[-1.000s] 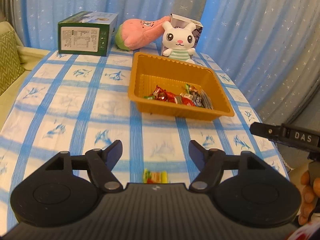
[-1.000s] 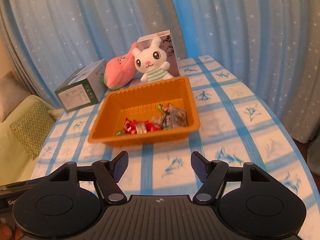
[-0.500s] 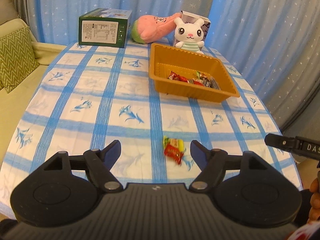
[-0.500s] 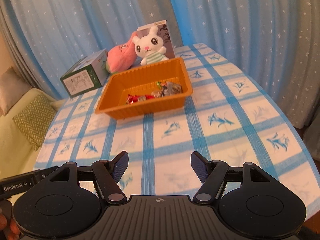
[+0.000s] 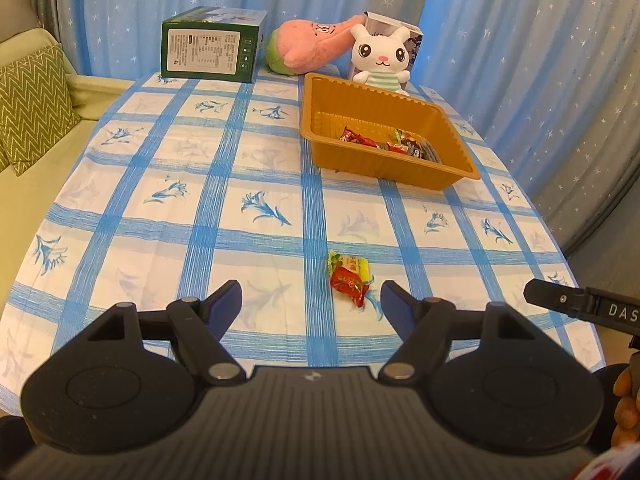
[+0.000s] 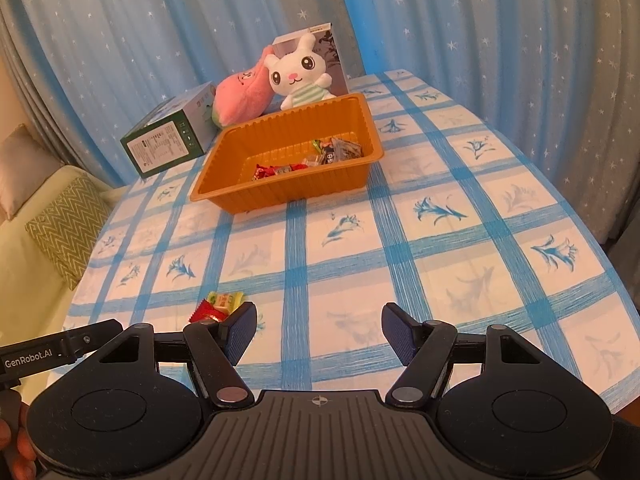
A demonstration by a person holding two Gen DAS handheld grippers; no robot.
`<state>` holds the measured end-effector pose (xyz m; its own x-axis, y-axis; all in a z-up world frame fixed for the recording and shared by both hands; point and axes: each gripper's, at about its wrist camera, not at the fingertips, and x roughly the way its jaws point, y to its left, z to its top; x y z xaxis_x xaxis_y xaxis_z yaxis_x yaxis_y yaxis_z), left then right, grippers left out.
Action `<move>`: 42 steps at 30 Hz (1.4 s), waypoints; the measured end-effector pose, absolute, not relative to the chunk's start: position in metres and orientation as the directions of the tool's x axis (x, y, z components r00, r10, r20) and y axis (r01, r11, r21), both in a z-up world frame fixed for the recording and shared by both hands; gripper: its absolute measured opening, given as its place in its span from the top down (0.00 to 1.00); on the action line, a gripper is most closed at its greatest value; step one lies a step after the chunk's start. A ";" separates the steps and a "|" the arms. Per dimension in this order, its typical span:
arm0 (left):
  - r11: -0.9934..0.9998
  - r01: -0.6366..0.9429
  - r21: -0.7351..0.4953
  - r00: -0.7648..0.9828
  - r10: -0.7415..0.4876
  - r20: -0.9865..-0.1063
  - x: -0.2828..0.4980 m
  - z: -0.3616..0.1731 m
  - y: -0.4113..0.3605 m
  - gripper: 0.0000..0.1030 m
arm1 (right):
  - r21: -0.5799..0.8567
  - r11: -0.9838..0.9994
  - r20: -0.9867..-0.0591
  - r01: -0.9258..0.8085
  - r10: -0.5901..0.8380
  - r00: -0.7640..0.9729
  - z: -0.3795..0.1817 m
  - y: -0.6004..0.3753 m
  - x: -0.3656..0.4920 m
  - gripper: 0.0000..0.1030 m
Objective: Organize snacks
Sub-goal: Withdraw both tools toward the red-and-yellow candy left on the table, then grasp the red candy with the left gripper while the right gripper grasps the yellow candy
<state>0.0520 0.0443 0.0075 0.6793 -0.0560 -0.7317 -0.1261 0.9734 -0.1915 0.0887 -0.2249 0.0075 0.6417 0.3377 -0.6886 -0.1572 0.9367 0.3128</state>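
Nearest in the left wrist view, the left gripper (image 5: 311, 300) stands with its jaws spread and nothing between them. Just beyond its fingertips two wrapped snacks lie on the surface (image 5: 120, 216): a red snack packet (image 5: 349, 282) and, touching it on the far side, a yellow-green snack packet (image 5: 352, 265). Both sit nearer the right-hand jaw than the left-hand one, so the gripper is not yet centred on them. The right gripper (image 6: 319, 330) is likewise released and empty; in its own view the same pair lies off to its left, partly hidden behind its left-hand jaw.

The packets look light, thin and crinkly, with a glossy film that is probably slippery and yields under pressure. A sound hold would likely be across the plump middle of the red packet, with the jaws coming down on either side of it; the twisted ends would probably slide out. Because the two touch, a wide closing may sweep up both, or nudge one aside.

Well beyond, the orange tray (image 5: 460, 148) holds several wrapped snacks (image 5: 384, 144) gathered along its near side. That is presumably where these last two belong. Behind the tray stand a white rabbit plush (image 5: 382, 58), a pink plush (image 5: 308, 50) and a green box (image 5: 212, 46), before a blue curtain (image 5: 520, 40).
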 end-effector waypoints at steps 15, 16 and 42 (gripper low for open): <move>0.948 -0.137 -0.287 0.660 -0.129 -0.740 0.070 -0.030 0.036 0.34 | 0.288 0.946 -0.730 -0.145 0.315 0.607 -0.028 -0.225 0.104 0.33; 0.945 -0.136 -0.296 0.660 -0.137 -0.739 0.073 -0.033 0.035 0.35 | 0.286 0.947 -0.731 -0.144 0.313 0.607 -0.031 -0.225 0.106 0.33; 0.941 -0.113 -0.319 0.628 -0.181 -0.757 0.128 -0.081 0.018 0.80 | 0.266 0.953 -0.760 -0.147 0.301 0.576 -0.063 -0.218 0.143 0.33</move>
<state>0.1282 0.0179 -0.0810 0.6280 -0.1810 -0.7568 -0.1132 0.9410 -0.3190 0.1426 -0.2184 -0.0628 0.5756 0.3012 -0.7602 -0.1466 0.9526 0.2664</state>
